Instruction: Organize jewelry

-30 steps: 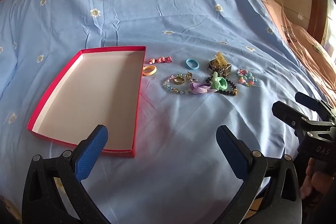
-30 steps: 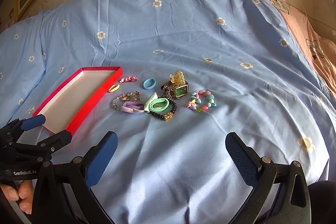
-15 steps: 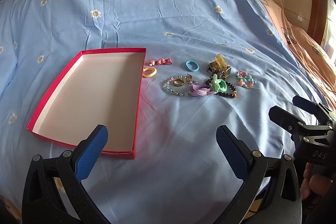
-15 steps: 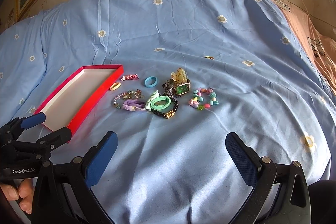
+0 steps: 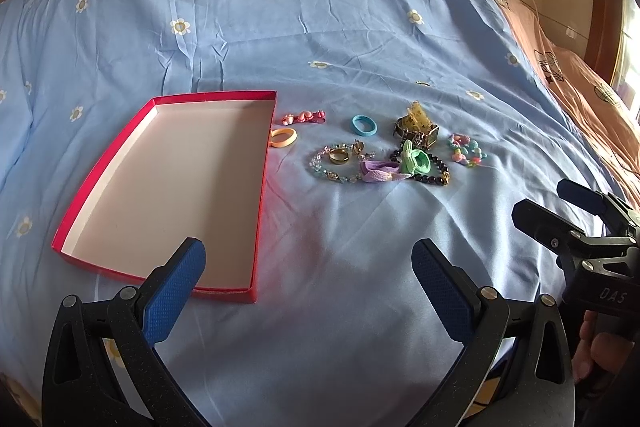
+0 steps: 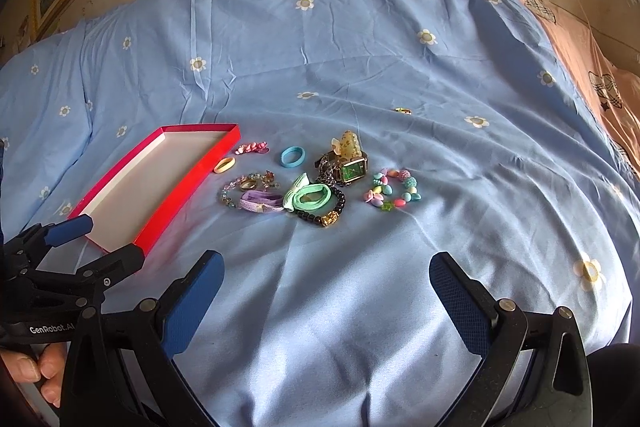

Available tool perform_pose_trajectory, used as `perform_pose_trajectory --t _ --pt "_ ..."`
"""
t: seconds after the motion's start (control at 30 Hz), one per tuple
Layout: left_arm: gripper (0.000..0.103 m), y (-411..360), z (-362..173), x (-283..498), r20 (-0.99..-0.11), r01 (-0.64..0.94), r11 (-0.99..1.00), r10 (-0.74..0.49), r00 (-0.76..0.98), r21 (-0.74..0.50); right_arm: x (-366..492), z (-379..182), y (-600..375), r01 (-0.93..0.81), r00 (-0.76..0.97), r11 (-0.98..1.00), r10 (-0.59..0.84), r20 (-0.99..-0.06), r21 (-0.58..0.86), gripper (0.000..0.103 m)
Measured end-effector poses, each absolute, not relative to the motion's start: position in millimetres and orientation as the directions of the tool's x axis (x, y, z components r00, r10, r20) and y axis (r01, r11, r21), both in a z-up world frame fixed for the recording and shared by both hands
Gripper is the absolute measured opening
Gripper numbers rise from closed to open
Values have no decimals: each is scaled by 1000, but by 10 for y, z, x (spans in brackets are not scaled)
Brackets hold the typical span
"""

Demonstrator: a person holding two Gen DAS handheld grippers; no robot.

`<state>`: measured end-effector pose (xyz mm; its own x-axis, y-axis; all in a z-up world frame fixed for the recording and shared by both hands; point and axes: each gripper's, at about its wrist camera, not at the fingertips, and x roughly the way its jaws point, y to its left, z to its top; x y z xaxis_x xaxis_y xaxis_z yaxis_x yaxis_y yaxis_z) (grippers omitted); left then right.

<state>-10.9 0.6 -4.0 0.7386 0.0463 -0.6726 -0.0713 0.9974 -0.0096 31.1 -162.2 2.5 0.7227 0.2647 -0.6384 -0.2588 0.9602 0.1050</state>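
Left gripper [image 5: 308,259] and right gripper [image 6: 326,271] hover with jaws spread wide, gripping nothing, textured blue pads [image 6: 192,303] bare. Beyond, a shallow red cardboard box [image 5: 256,227] lies empty; beaded, elastic jewelry [image 6: 308,187] clusters just right on the bed [image 6: 360,47].

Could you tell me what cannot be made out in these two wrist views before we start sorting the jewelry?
- Small gold item lying alone on the sheet, right wrist view: too small to identify.
- Watch, left wrist view: the yellow hair claw covers part of it, so its face is unreadable.
- Red tray, right wrist view: its near corner is hidden by the left claw.
- Black bead bracelet: partly under the green hair tie.
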Motion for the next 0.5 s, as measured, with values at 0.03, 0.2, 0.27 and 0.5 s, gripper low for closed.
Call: perform_pose_trajectory --t 0.03,0.2,0.27,0.5 --pt "103 6 -41 -105 -673 -71 997 46 738 -10 312 26 -1621 -259 723 960 265 -638 105 103" --pt "103 2 -46 -109 -674 -70 998 46 737 -9 310 26 -1616 -261 721 959 267 -639 107 103" --pt "103 -8 -56 -117 -674 -69 998 47 737 -7 311 25 -1615 -262 719 959 269 -640 109 103" --pt "103 -9 -60 -119 -675 -69 998 45 737 -8 317 19 -1618 -264 716 958 275 -642 115 103"
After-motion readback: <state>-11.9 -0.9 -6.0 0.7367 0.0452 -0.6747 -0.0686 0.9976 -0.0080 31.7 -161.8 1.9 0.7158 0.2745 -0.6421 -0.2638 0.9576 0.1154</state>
